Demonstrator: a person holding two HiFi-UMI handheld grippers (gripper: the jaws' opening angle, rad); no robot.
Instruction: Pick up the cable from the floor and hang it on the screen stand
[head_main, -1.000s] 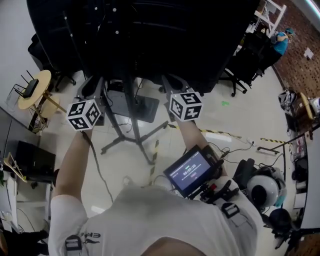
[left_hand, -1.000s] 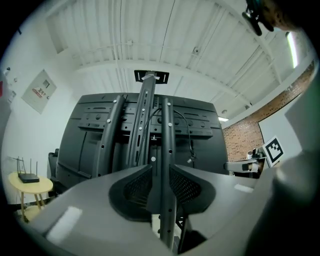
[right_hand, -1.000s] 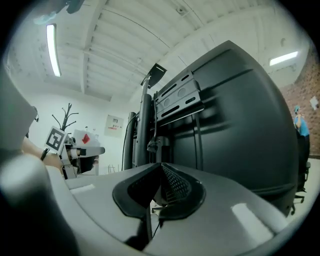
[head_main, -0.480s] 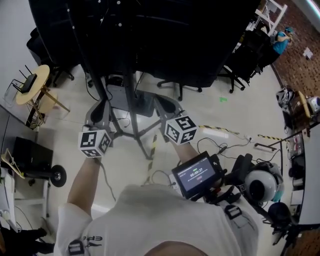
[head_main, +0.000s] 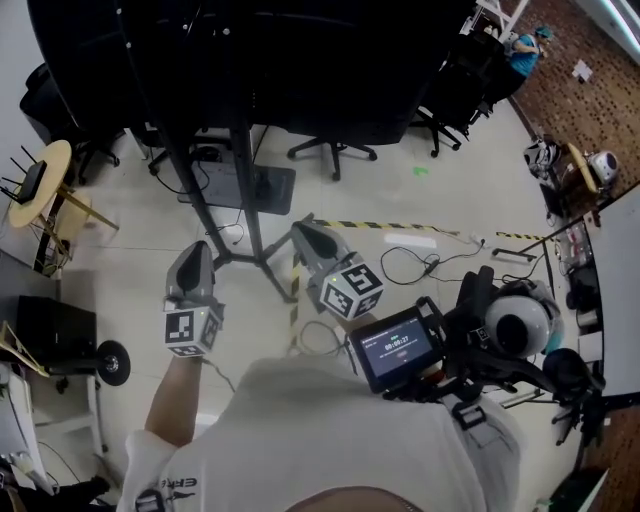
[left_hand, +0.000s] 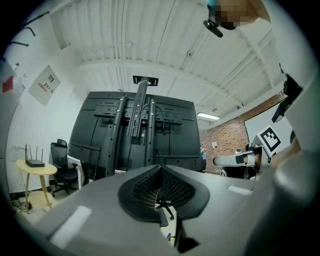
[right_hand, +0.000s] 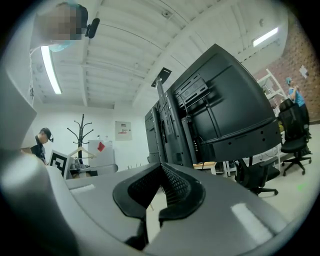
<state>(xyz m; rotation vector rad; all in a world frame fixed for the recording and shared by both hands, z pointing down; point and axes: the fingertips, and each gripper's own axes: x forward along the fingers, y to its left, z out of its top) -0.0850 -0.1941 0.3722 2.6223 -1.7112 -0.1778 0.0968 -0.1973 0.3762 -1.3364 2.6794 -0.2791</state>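
Note:
The black screen stand (head_main: 247, 190) rises on a pole from legs spread over the pale floor and carries large dark screens. Thin black cables hang down its back (left_hand: 150, 112). A loose black cable (head_main: 415, 266) lies coiled on the floor to the right, far from both grippers. My left gripper (head_main: 195, 248) is held level, left of the stand's foot. Its jaws have just closed and are shut with nothing between them (left_hand: 161, 167). My right gripper (head_main: 298, 228) sits right of the pole, also shut and empty (right_hand: 161, 166).
A round wooden side table (head_main: 40, 180) with a router stands at the left. Office chairs (head_main: 335, 150) sit under the screens. Yellow-black tape (head_main: 380, 226) and a white power strip (head_main: 410, 240) lie on the floor. A white helmet (head_main: 515, 330) rests on gear at the right.
Both grippers have come down and back from the rear of the screen toward the person, and are now near the stand's legs.

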